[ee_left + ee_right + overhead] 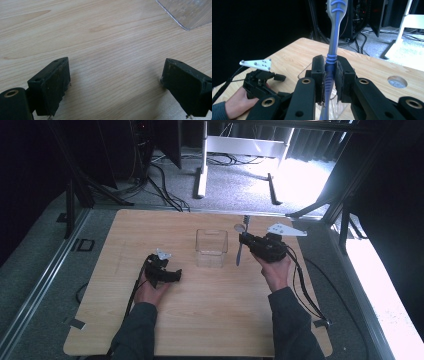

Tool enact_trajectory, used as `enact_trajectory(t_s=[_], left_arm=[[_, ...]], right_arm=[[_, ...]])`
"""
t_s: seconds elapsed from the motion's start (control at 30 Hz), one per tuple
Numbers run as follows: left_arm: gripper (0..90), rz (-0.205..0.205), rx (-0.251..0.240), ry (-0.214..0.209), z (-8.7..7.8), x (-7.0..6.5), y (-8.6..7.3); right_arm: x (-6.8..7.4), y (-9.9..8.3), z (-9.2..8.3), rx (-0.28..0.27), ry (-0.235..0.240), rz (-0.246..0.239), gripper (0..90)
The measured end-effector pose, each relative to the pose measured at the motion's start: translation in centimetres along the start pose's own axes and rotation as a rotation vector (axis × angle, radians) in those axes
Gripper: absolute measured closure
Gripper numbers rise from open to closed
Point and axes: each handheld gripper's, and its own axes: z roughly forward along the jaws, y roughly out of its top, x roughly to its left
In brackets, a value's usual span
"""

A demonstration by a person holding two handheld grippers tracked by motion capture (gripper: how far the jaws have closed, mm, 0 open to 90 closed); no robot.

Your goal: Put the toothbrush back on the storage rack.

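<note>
Right gripper view: one toothbrush (331,62), blue and grey, clamped upright by its handle between the jaws of the right hand-held gripper (329,80); head end up, past the frame's top edge. Just below and beyond the jaws, one clear box (312,68), open-topped. High view puts the toothbrush (240,247) just beside the box (211,247), not in it, with nothing visible inside. Judged: pickup done; lowering the brush into the box and letting go are left. Left hand-held gripper (165,272) rests on the table (210,320), well apart from the right one; jaws spread wide, nothing between them, box corner (185,12) ahead. Count: one toothbrush, one box, two hand-held grippers.
</note>
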Motion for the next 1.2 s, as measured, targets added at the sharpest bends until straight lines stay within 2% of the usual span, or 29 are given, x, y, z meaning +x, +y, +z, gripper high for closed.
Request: enact_trajectory(t_s=[0.23, 0.7, 0.87, 1.0, 1.2], left_arm=[[8.7, 0.000, 0.000, 0.000, 0.0, 0.0, 0.0], [8.7, 0.000, 0.000, 0.000, 0.0, 0.0, 0.0], [8.7, 0.000, 0.000, 0.000, 0.0, 0.0, 0.0], [8.7, 0.000, 0.000, 0.000, 0.0, 0.0, 0.0], [8.7, 0.000, 0.000, 0.000, 0.0, 0.0, 0.0]], right_arm=[[-0.2, 0.0, 0.5, -0.016, 0.010, 0.017, 78.6], [-0.7, 0.3, 1.5, -0.025, 0.003, 0.020, 78.6], [-0.5, 0.6, 2.2, -0.006, -0.001, -0.010, 78.6], [-0.5, 0.8, 2.7, -0.002, -0.001, -0.016, 78.6], [-0.9, 0.9, 3.0, -0.009, -0.006, -0.002, 78.6]])
